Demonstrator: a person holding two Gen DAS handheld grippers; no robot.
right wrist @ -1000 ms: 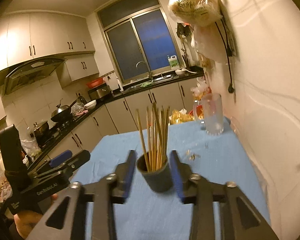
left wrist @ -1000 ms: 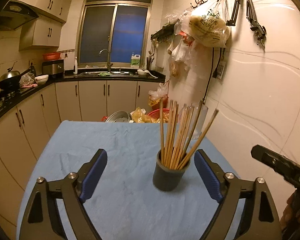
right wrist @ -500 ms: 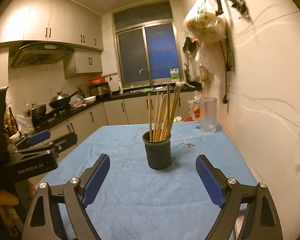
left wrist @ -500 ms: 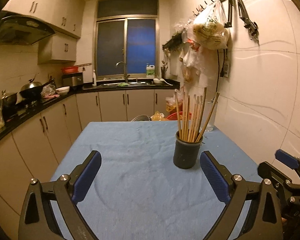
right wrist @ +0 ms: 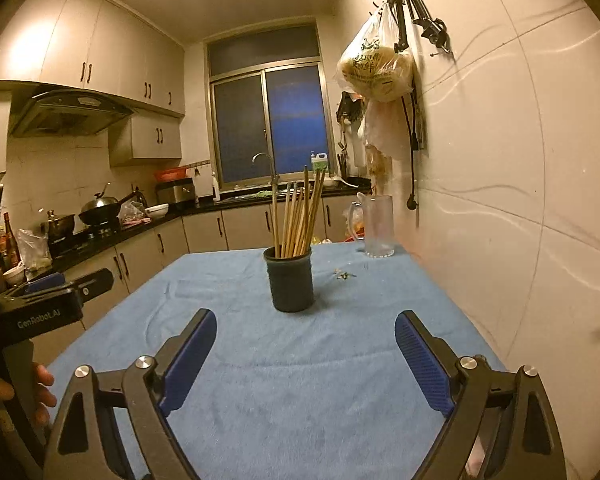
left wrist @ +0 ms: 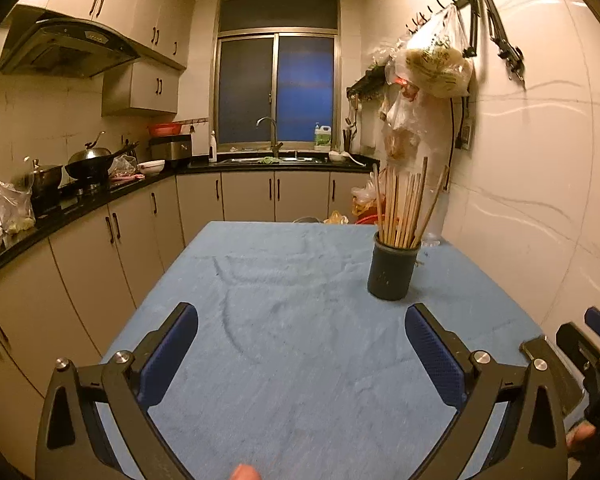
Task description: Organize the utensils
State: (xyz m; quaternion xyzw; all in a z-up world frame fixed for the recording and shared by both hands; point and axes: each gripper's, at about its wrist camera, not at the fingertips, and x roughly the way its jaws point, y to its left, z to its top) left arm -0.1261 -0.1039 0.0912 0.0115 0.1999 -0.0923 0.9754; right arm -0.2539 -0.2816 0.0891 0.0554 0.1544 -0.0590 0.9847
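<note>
Both tongs sit low over the near end of the counter (right wrist: 340, 400), w/ nothing between the pads. Left tongs (left wrist: 300, 356) are spread wide apart, blue pads facing each other, empty. Right tongs (right wrist: 305, 360) likewise wide apart & empty.

Dark round holder (right wrist: 292, 280) stands upright on the blue cloth covering the counter, well ahead of both tongs. In the right wrist view it's roughly centred btwn the fingers but far beyond the tips; in the left wrist view it's off to the right side, near the wall. A bunch of wooden chopsticks (right wrist: 298, 216) stands in it, fanning out a bit at the top.

Clear pitcher (right wrist: 376, 226) sits at the far right corner of the counter by the wall, apart from the holder. A few small scraps (right wrist: 344, 275) lie on the cloth btwn holder & pitcher. Plastic bag (right wrist: 376, 68) hangs from wall hooks above.
</note>
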